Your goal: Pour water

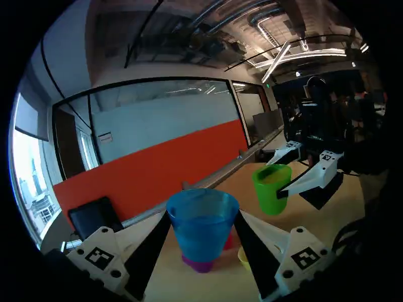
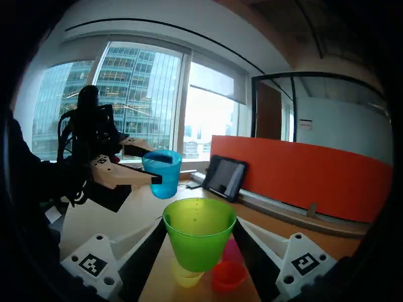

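Left gripper view shows my left gripper [image 1: 202, 215], jaws clamped on the blue cup [image 1: 202, 236], held above the surface [image 1: 327, 211]; the right gripper [image 2: 199, 222] jaws clamp the green cup [image 2: 199, 244]. Open air separates both cups. An orange partition [image 2: 312, 183] lines the far edge. Small cups [image 2: 227, 274] underneath sit half hidden; I can't judge water levels

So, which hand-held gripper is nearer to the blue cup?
Left. The left hand-held gripper grips the blue cup itself; the right hand-held gripper holds the green cup, apart from it.
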Available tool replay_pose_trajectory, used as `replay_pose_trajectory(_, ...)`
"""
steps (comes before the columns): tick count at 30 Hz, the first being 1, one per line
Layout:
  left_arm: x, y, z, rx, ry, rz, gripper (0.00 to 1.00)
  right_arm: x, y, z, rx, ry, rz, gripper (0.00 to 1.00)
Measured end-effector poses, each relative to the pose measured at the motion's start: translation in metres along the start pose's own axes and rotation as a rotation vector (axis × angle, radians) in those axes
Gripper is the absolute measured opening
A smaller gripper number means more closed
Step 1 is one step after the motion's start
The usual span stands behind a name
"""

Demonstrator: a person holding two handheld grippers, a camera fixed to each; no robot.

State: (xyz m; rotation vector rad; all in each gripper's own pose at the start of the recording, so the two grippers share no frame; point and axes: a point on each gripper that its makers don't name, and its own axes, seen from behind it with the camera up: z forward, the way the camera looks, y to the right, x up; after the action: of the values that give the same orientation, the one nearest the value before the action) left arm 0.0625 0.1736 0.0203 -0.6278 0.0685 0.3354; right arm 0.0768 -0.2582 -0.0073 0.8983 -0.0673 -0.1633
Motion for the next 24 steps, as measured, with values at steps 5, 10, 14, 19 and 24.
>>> replay_pose_trajectory(5,0.012,0.001,0.003,0.012,0.012,0.054,0.86,-0.001,-0.007,0.004,0.014,0.000,-0.001,0.91)
replay_pose_trajectory(10,0.023,0.001,0.005,0.022,0.025,0.106,0.86,-0.004,-0.013,0.008,0.029,0.001,0.000,0.91)
replay_pose_trajectory(14,0.032,0.000,0.005,0.034,0.036,0.149,0.86,-0.006,-0.016,0.011,0.037,0.001,0.000,0.91)
replay_pose_trajectory(19,0.041,-0.002,0.005,0.047,0.043,0.209,0.86,-0.010,-0.022,0.014,0.052,-0.003,0.002,0.91)
replay_pose_trajectory(24,0.050,-0.005,0.005,0.066,0.048,0.278,0.86,-0.015,-0.027,0.016,0.064,-0.009,0.005,0.91)
